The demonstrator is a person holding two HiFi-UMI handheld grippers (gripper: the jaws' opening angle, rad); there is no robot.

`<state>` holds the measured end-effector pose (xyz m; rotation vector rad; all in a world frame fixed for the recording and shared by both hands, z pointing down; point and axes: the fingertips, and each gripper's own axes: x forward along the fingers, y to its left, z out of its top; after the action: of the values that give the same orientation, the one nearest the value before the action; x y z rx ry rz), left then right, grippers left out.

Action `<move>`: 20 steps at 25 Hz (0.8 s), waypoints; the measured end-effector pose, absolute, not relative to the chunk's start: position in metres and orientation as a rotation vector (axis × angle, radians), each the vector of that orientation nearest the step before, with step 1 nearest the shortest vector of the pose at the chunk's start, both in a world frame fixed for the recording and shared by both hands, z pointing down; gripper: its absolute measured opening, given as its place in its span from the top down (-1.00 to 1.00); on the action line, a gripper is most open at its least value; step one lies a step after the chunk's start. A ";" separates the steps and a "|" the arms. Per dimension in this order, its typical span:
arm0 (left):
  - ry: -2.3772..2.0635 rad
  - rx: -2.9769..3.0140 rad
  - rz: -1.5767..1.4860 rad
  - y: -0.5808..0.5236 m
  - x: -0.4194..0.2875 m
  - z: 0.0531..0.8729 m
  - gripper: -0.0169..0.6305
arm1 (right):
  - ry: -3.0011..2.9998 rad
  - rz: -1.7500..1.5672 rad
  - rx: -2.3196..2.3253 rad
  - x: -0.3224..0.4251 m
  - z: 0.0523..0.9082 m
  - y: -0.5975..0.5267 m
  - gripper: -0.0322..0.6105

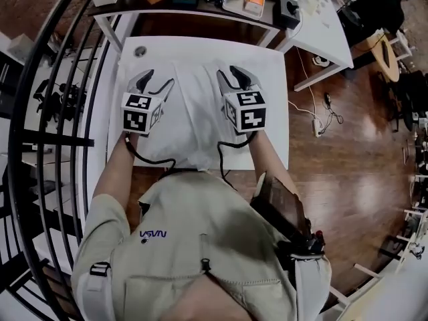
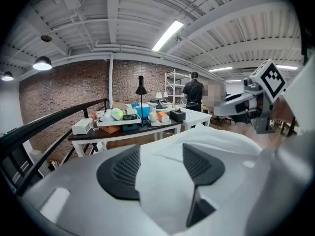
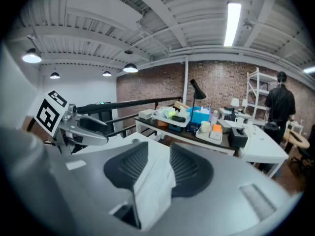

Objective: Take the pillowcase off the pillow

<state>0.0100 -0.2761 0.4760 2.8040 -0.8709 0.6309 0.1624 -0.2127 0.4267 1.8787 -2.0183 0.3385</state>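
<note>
A white pillow in its white pillowcase (image 1: 194, 116) lies on the white table (image 1: 267, 65) in front of me. Both grippers are raised over its far half. My left gripper (image 1: 158, 79) is at the left edge of the pillowcase (image 2: 162, 181). Its jaws stand wide apart, and a broad fold of the fabric lies loosely between its pads (image 2: 125, 168). My right gripper (image 1: 234, 73) is shut on a narrow fold of the pillowcase (image 3: 155, 183), pinched between its pads (image 3: 184, 168). In each gripper view, the other gripper (image 2: 246, 102) (image 3: 74, 124) shows off to the side.
Behind the white table stands a dark table (image 1: 194, 9) with trays and small things. A second white table (image 1: 324, 29) is at the back right. A black railing (image 1: 40, 112) curves along the left. Cables (image 1: 321, 112) lie on the wooden floor. A person in black (image 2: 193, 92) stands far off.
</note>
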 end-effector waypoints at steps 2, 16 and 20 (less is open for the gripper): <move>-0.838 2.807 0.655 -0.294 0.015 0.480 0.07 | -1.974 0.372 1.829 0.162 0.436 -0.235 0.47; -0.627 2.638 1.063 -0.292 0.043 0.576 0.34 | -1.712 0.660 1.405 0.174 0.548 -0.313 0.33; -0.642 2.730 1.094 -0.269 0.042 0.573 0.75 | -1.668 0.655 1.330 0.171 0.577 -0.305 0.38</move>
<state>0.0419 -0.2691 0.5726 2.7302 -0.6417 1.0938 0.1713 -0.3046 0.5767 1.3303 -1.6679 0.6551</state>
